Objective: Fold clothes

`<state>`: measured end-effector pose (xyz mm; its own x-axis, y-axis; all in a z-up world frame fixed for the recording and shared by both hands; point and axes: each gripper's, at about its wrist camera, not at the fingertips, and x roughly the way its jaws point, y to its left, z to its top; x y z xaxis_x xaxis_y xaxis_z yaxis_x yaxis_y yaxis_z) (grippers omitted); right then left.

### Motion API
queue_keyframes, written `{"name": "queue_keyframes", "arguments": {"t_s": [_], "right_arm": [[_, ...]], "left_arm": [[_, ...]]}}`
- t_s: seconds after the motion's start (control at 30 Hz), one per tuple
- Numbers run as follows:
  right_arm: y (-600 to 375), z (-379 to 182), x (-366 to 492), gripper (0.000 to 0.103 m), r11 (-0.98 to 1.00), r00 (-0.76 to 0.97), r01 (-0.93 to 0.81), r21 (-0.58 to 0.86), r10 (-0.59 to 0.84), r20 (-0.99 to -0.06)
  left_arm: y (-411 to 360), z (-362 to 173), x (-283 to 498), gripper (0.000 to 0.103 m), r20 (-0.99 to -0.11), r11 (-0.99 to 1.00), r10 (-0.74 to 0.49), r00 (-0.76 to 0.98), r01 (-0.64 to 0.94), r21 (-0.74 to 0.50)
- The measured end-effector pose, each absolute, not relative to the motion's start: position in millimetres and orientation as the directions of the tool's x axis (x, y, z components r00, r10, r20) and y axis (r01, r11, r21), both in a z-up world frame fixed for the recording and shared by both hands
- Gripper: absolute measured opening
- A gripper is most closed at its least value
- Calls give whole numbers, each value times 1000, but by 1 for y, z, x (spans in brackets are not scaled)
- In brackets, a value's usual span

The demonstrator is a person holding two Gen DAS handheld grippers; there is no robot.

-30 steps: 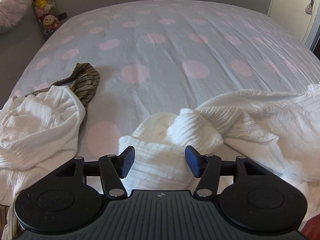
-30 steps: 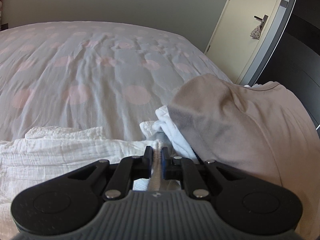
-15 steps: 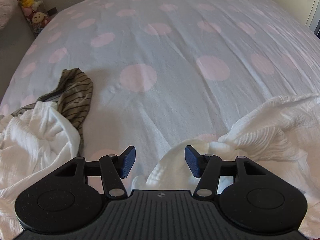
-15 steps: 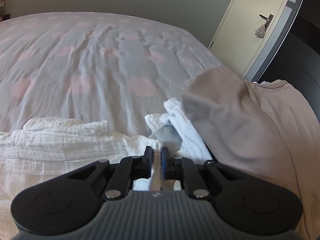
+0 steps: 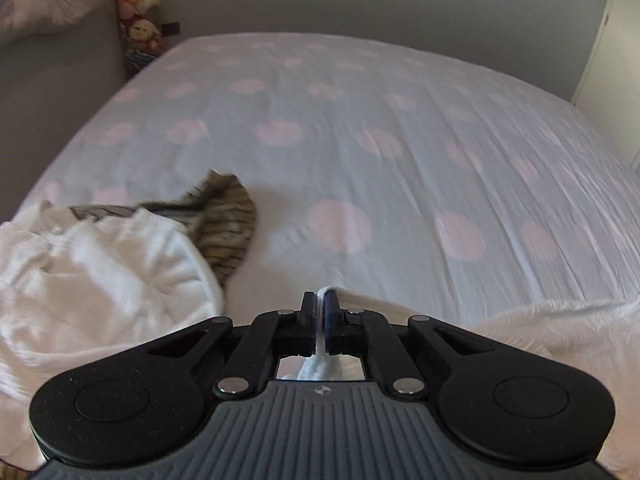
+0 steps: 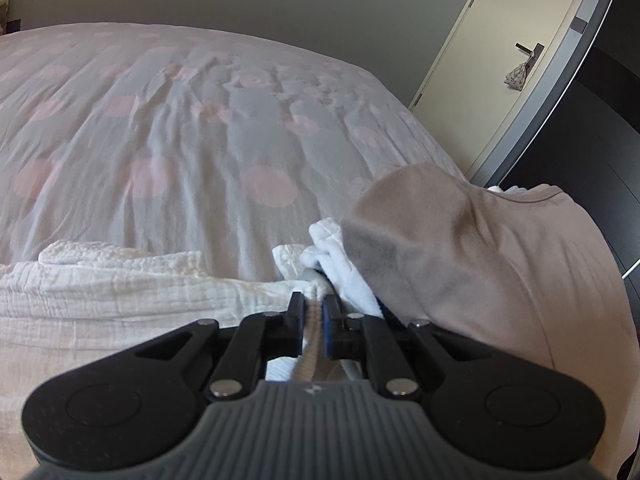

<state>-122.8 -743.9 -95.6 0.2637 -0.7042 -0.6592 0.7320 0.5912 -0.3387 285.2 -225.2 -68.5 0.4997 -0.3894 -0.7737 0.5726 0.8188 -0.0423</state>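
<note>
A white crinkled garment (image 5: 552, 332) lies at the near edge of the bed; in the right wrist view it (image 6: 120, 292) stretches to the left. My left gripper (image 5: 320, 300) is shut on a thin fold of this white garment. My right gripper (image 6: 314, 304) is shut on another edge of it. Both grips sit low over the bed (image 5: 360, 140) with its pink-dotted sheet.
A second white garment (image 5: 100, 280) lies at the left over a brown striped one (image 5: 228, 220). A beige garment (image 6: 480, 260) is heaped at the right over small white pieces (image 6: 340, 256). Plush toys (image 5: 138, 12) stand at the far left, a door (image 6: 516, 68) at the right.
My left gripper has closed from wide open onto a fold of the white garment and its view has tilted up. My right gripper stays shut on the cloth, shifted slightly.
</note>
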Motion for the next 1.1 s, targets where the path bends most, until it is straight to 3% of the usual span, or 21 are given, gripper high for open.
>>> {"name": "queue_keyframes", "arguments": {"t_s": [0.23,0.77,1.0,1.1], "right_arm": [[-753,-79,-104,10,561,266,756,-338,-735,-623],[-750,-94,-99,11,559,235,760,-332,-712,-661],[-748,-93,-96,11,568,228,740,-359,-715,-661],[-747,-97,-92,11,568,216,732,-376,-717,-662]], "left_arm": [[-161,-5,301,1,-668,900,-337,663,436,-21],[-85,-76,275,5,-843,920,-99,528,372,125],[-99,-61,279,40,-802,889,-156,576,436,140],[-124,-64,294,43,-789,862,-162,593,474,179]]}}
